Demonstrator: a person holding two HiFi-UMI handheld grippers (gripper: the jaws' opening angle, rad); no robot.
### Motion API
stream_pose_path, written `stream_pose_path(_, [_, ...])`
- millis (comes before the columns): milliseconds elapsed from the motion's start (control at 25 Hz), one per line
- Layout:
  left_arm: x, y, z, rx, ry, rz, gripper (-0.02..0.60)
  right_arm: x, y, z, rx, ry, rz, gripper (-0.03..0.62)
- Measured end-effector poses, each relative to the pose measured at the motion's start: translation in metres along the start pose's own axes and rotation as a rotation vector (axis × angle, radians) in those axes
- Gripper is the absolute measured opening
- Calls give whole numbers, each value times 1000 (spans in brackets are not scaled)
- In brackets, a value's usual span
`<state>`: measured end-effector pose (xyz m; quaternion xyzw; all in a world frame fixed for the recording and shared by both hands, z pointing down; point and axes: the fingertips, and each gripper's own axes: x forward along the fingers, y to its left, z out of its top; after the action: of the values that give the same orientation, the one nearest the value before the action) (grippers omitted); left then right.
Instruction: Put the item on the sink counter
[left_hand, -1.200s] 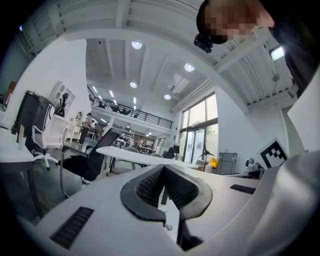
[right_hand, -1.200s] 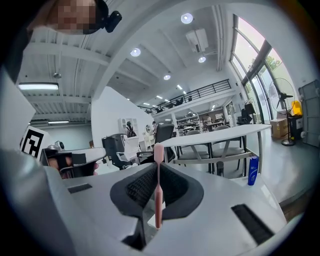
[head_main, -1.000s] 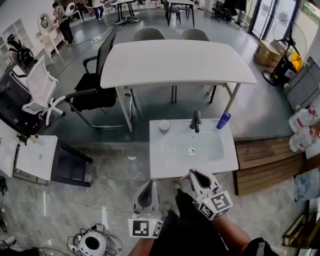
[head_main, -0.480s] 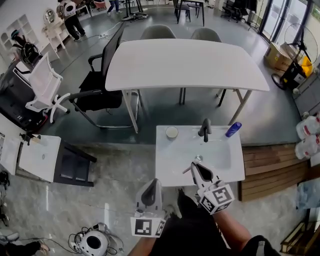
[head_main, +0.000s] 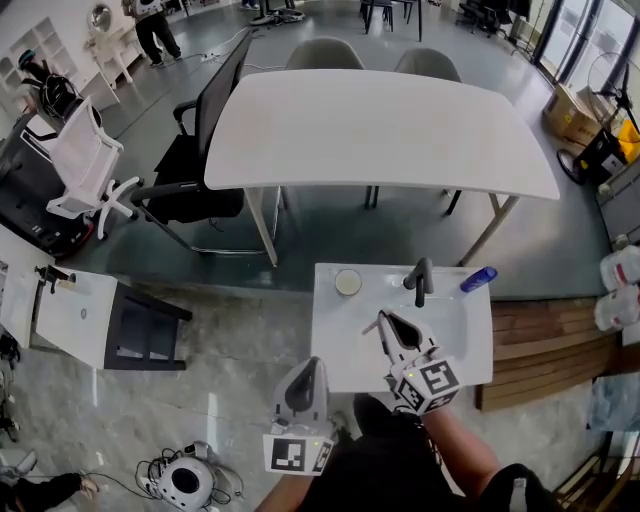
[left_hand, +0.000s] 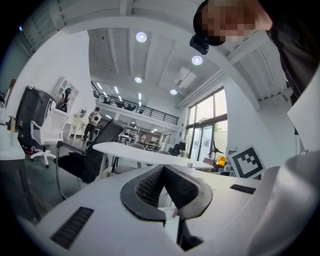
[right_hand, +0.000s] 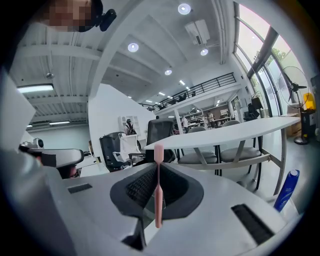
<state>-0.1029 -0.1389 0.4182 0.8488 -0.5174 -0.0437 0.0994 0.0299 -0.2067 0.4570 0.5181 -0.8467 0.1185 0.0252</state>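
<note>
A thin pink toothbrush-like stick (right_hand: 158, 185) stands upright between the jaws of my right gripper (right_hand: 158, 172), which is shut on it. In the head view the right gripper (head_main: 384, 324) hovers over the basin of the white sink counter (head_main: 335, 352), with the stick's end (head_main: 371, 327) poking out to the left of its tips. My left gripper (head_main: 305, 372) hangs at the counter's front edge, jaws pressed together with nothing between them. The left gripper (left_hand: 164, 172) points level across the room.
On the counter's back rim stand a round white cup (head_main: 348, 283), a dark faucet (head_main: 420, 280) and a blue bottle (head_main: 478, 279), the bottle (right_hand: 286, 190) also at the right gripper view's right. A large white table (head_main: 380, 130) and chairs stand behind. A low white side table (head_main: 60, 320) lies to the left.
My right gripper, with the pink stick in it, has moved forward from the counter's front edge to over the basin. The left gripper has kept its place near the front edge.
</note>
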Motion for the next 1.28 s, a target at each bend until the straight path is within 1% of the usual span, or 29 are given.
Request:
stream_pose_path(80, [13, 5, -3, 3, 8, 4, 15, 17, -9, -1, 6, 8, 1, 16])
stream_pose_path(160, [27, 7, -4, -30, 21, 13, 15, 32, -18, -2, 14, 18, 1, 16])
stream_pose_path(240, [38, 9, -4, -45, 24, 20, 15, 44, -26, -3, 17, 30, 4, 15])
stream_pose_path(560, [75, 22, -13, -62, 45, 48, 15, 92, -52, -15, 40, 75, 24, 17])
stream_pose_path(640, [82, 25, -16, -56, 45, 54, 15, 102, -57, -19, 45, 84, 31, 16])
stream_pose_path(760, [90, 30, -20, -15, 44, 56, 15, 115, -62, -24, 52, 94, 44, 17])
stream_pose_path(880, [98, 37, -23, -33, 57, 75, 15, 129, -67, -30, 54, 103, 48, 16])
stream_pose_path(960, [102, 41, -24, -63, 65, 94, 15, 140, -70, -35, 55, 113, 50, 17])
stream_pose_path(1000, [104, 43, -24, -63, 66, 98, 15, 145, -72, -38, 56, 119, 50, 17])
stream_pose_path(1120, [110, 47, -25, -6, 61, 92, 15, 157, -78, -47, 58, 138, 52, 17])
stream_pose_path(1280, [115, 52, -27, -1, 66, 103, 15, 169, -84, -62, 62, 167, 52, 16])
